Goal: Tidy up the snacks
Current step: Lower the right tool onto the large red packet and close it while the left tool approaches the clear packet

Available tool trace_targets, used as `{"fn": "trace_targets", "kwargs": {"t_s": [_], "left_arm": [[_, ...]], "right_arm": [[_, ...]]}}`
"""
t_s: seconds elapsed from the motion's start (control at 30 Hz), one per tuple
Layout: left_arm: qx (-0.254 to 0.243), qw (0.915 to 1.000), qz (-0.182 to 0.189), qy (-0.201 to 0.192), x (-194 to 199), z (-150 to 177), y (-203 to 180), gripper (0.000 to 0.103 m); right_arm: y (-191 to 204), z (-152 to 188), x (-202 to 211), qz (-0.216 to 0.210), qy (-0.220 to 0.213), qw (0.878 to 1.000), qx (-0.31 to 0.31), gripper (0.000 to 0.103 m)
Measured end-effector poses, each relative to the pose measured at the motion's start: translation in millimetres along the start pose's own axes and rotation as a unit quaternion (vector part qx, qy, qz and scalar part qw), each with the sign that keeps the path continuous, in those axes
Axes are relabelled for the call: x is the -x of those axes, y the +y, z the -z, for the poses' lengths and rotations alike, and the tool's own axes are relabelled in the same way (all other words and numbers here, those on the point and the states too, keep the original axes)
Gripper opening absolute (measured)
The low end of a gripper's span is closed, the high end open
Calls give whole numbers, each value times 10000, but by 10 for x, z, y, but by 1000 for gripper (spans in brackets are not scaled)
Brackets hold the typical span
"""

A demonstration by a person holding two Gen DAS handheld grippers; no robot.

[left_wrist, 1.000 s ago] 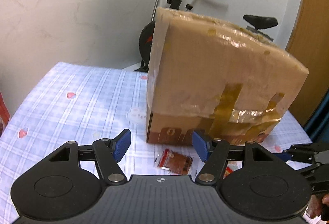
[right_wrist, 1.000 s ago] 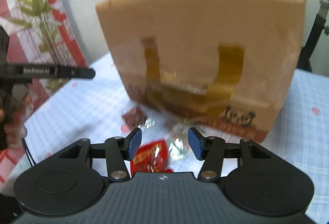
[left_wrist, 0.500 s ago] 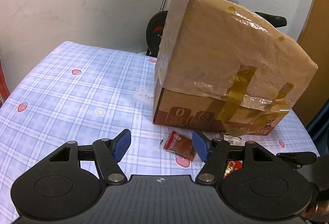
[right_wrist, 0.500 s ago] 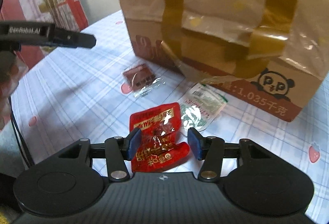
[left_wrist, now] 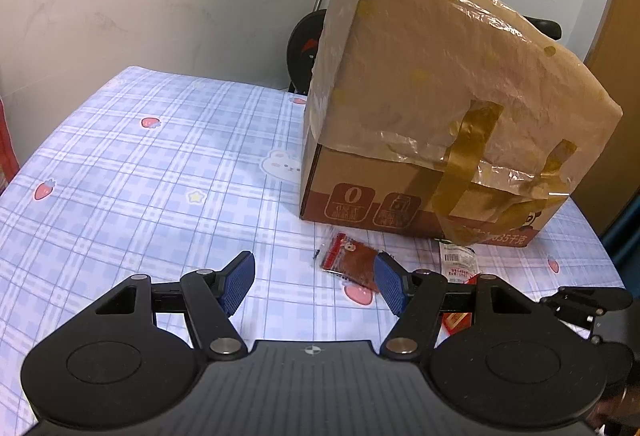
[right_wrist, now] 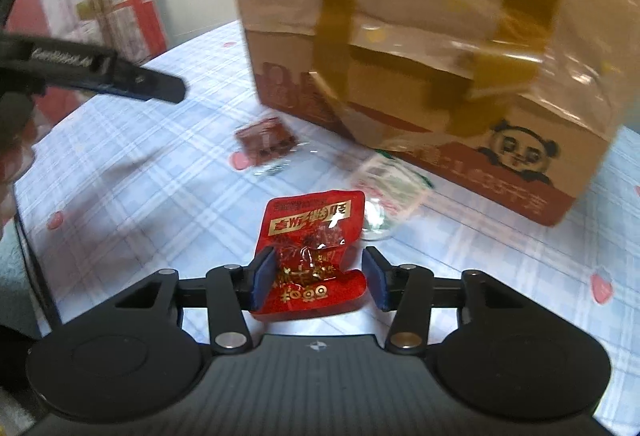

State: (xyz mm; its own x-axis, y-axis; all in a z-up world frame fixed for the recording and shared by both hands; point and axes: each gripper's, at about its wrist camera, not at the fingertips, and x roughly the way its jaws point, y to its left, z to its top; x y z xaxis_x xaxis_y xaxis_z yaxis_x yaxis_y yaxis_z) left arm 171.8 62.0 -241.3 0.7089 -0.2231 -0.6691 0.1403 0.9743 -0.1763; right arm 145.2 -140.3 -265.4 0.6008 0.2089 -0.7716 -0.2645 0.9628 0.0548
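Your right gripper (right_wrist: 318,278) has its fingers spread to either side of the red snack packet (right_wrist: 314,256), which lies flat on the checked counter (right_wrist: 140,196); the pads sit just beside it, not yet pinching. Your left gripper (left_wrist: 312,282) hovers with fingers spread wide and nothing between them, near the small brown snack packet (left_wrist: 352,264). A green-and-white packet (right_wrist: 390,188) lies against the taped cardboard box (left_wrist: 440,116).

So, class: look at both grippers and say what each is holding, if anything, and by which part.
Nothing is held. The right gripper is open, straddling the lower part of the red snack packet on the table. The left gripper is open and empty.
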Motion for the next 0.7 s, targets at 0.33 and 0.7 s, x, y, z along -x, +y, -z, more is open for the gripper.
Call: {"fn": "trace_targets", "kwargs": {"t_s": [0.33,0.7], "left_arm": [[-29,10000,42,69,-22,35,-40,68],[-38,9999,42,102,-45,27,-17,68]], "right_arm": [[-378,58,155,657,-85,9963,-555,52],[-104,48,175,494,-197,9986,-13,54]]}}
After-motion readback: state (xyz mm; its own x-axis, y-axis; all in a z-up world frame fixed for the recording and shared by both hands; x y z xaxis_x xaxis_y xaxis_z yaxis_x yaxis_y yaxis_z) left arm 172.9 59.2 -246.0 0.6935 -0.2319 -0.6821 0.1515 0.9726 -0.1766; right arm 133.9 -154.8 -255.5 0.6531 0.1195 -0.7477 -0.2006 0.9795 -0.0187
